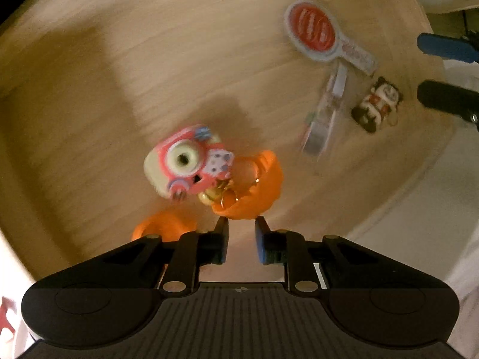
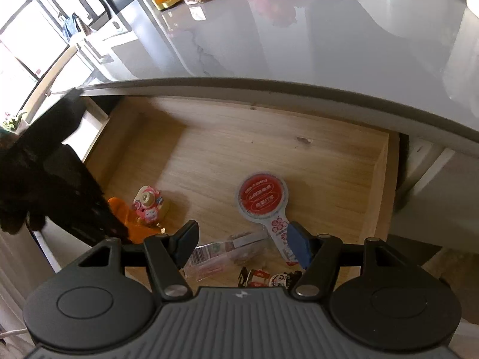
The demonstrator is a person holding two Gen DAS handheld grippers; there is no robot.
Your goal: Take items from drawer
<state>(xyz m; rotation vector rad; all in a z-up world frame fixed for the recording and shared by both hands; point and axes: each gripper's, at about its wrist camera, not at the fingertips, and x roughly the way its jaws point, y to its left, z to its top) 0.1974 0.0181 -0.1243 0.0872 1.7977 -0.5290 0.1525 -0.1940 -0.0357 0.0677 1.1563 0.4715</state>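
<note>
The wooden drawer [image 2: 269,137] stands pulled out under a pale marble counter [image 2: 299,30], and its items lie near the front.

At the left of the drawer floor an orange toy [image 1: 254,191] lies touching a pink-and-cream toy camera [image 1: 185,161], with small gold rings at the place where they meet. The left gripper [image 1: 242,224] points steeply down just in front of the orange toy. Its jaws stand narrow, with only a small gap between the pads; the tips sit at the near edge of the orange piece, but nothing is between them, so it grips nothing. A second orange part [image 1: 161,224] shows just left of its left finger. In the right wrist view the same gripper appears as a dark shape over the drawer's left front corner.

Toward the middle a clear plastic packet [image 2: 221,254] lies flat. Beyond it lies a round red-and-white paddle-shaped card [image 2: 263,200], its handle pointing toward the drawer front. A small black, white and red figure charm [image 2: 269,278] lies nearest the front edge.

The right gripper [image 2: 242,239] hangs above these three things with its jaws wide apart and empty. The packet shows between its fingers, the card's handle runs behind its right blue pad [image 2: 296,245], and the charm sits just below, close to the gripper body.
</note>
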